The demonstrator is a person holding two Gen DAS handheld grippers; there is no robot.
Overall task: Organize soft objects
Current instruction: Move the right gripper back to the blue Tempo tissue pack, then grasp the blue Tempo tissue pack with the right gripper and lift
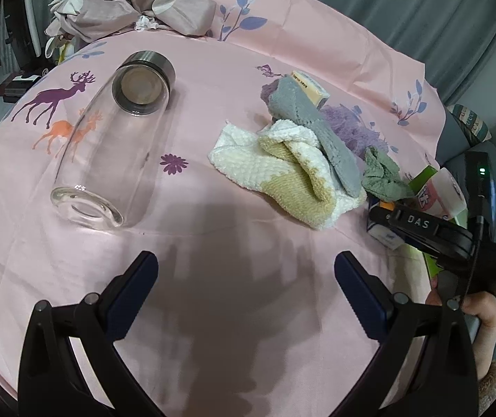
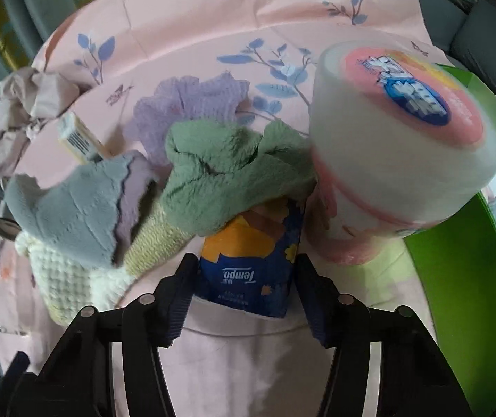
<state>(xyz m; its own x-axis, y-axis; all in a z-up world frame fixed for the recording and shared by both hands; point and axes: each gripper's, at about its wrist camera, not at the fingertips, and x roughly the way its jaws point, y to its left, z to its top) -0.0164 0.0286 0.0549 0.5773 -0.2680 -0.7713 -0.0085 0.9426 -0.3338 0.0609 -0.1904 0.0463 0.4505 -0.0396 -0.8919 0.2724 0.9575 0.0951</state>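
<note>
Between the right gripper's pressing fingers sits a dark blue tissue pack; a crumpled green cloth overhangs it at 12 o'clock, a white paper roll at 2. The left gripper is spread.

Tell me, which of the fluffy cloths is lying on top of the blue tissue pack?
The green cloth. It drapes over the blue tissue pack between the right gripper fingers. The grey cloth and cream-and-yellow cloth lie further left.

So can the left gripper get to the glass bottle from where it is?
Probably yes. The left gripper is open and empty, and the glass bottle lies on its side ahead and to its left, with only bare pink tablecloth between them.
</note>
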